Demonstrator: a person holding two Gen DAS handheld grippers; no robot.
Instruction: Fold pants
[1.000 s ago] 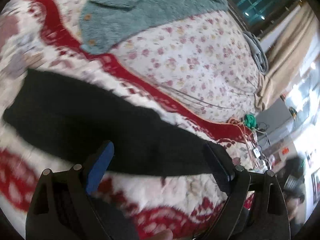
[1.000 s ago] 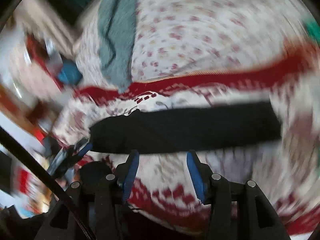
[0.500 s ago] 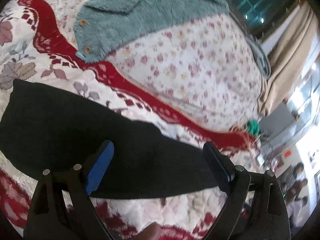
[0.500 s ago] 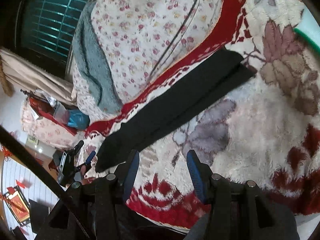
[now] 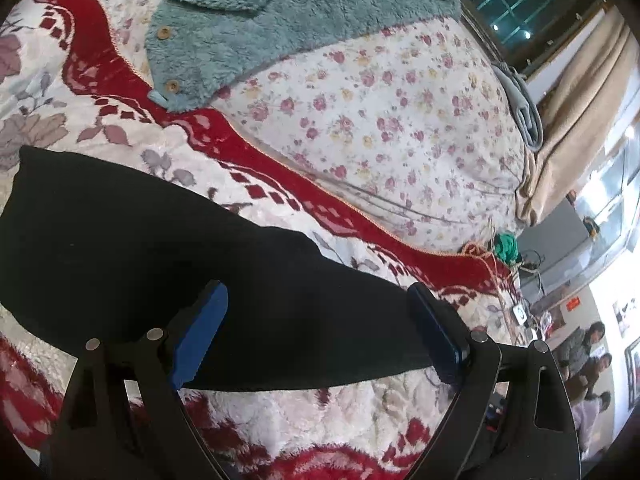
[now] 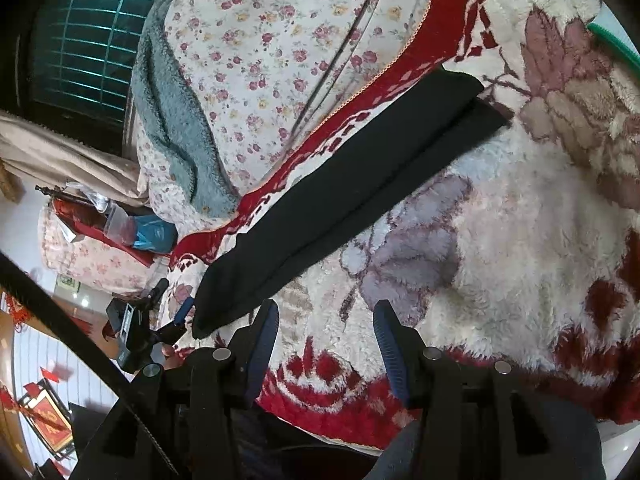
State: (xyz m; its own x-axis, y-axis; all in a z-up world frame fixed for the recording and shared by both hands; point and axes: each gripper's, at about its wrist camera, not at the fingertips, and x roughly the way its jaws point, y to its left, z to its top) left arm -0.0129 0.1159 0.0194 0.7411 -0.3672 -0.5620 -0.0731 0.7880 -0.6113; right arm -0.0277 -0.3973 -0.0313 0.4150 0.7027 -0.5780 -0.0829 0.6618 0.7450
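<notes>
We saw the black pants (image 5: 168,264) lying flat on the plush red-and-white blanket (image 5: 304,416) that covered the bed, folded lengthwise into one long narrow strip. In the left wrist view the strip ran from the left edge toward the lower right, its wider end at the left. The left gripper (image 5: 320,332) had its blue pads wide apart above the pants, with nothing clamped between them. In the right wrist view the pants (image 6: 344,200) stretched diagonally from near left to far right, one layer stepped slightly over the other at the far end. The right gripper (image 6: 326,340) stood partly apart over bare blanket (image 6: 520,240), just to the right of the near end of the pants, and gripped nothing; whether its left pad touched the cloth we could not tell. Farther away lay a floral sheet (image 5: 384,120) with a teal fleece garment (image 5: 280,20) on it, well apart from the pants.
</notes>
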